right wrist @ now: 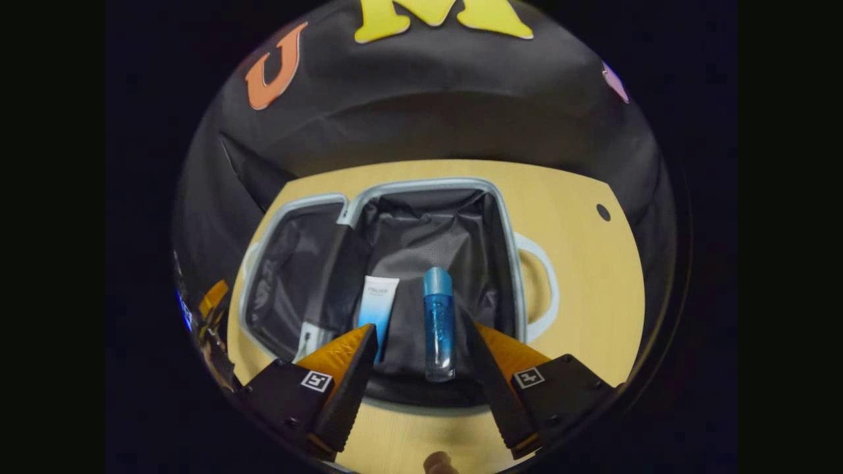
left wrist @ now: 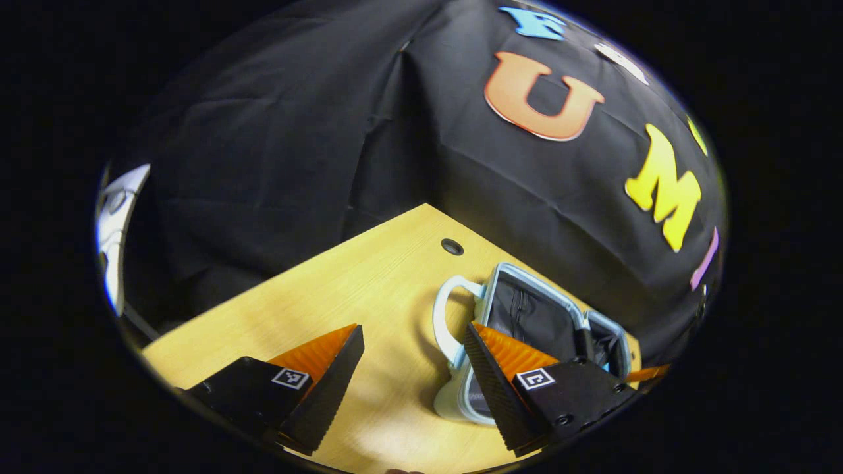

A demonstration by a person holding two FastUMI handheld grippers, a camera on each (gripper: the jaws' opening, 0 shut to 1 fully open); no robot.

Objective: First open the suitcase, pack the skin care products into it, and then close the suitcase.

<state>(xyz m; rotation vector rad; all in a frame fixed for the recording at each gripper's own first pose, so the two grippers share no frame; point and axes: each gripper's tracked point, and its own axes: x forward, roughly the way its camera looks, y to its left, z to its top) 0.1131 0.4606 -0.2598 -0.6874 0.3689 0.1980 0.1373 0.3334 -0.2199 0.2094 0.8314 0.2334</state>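
While the worktop (right wrist: 593,276) carries it, the suitcase (right wrist: 421,191) lies open, both dark-lined halves flat, its pale handle (right wrist: 546,289) out to one side. Inside the larger half lie a white-and-blue tube (right wrist: 380,303) and, just beside it, a blue bottle (right wrist: 439,326). Right tongs (right wrist: 421,342) hover spread wide above the bottle, touching nothing. Left tongs (left wrist: 413,349) are likewise spread and empty over the worktop (left wrist: 369,276), beside the suitcase (left wrist: 533,309).
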